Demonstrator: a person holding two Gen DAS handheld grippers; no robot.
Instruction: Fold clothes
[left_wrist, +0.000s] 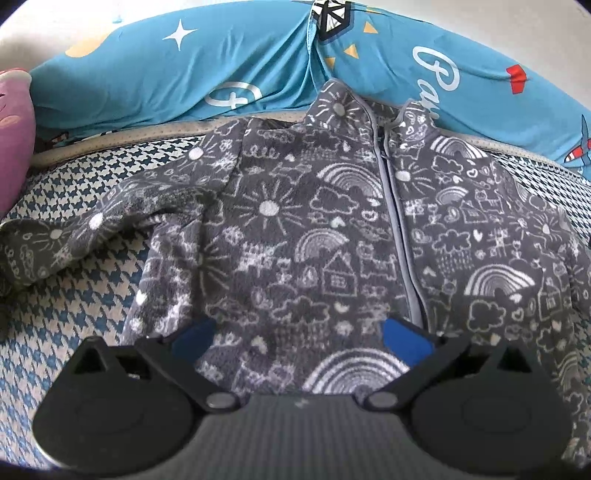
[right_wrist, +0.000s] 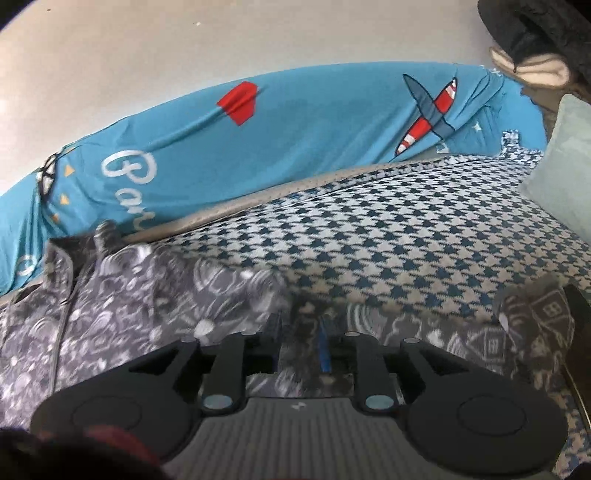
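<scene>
My right tool pinches the jacket sleeve at 3 o'clock, left tool wide open, empty; next, fold it across toward 9.

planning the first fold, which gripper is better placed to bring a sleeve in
Right. Its fingers look closed on a sleeve, ready to carry it over the jacket. The left gripper hangs open, holding nothing.
</scene>
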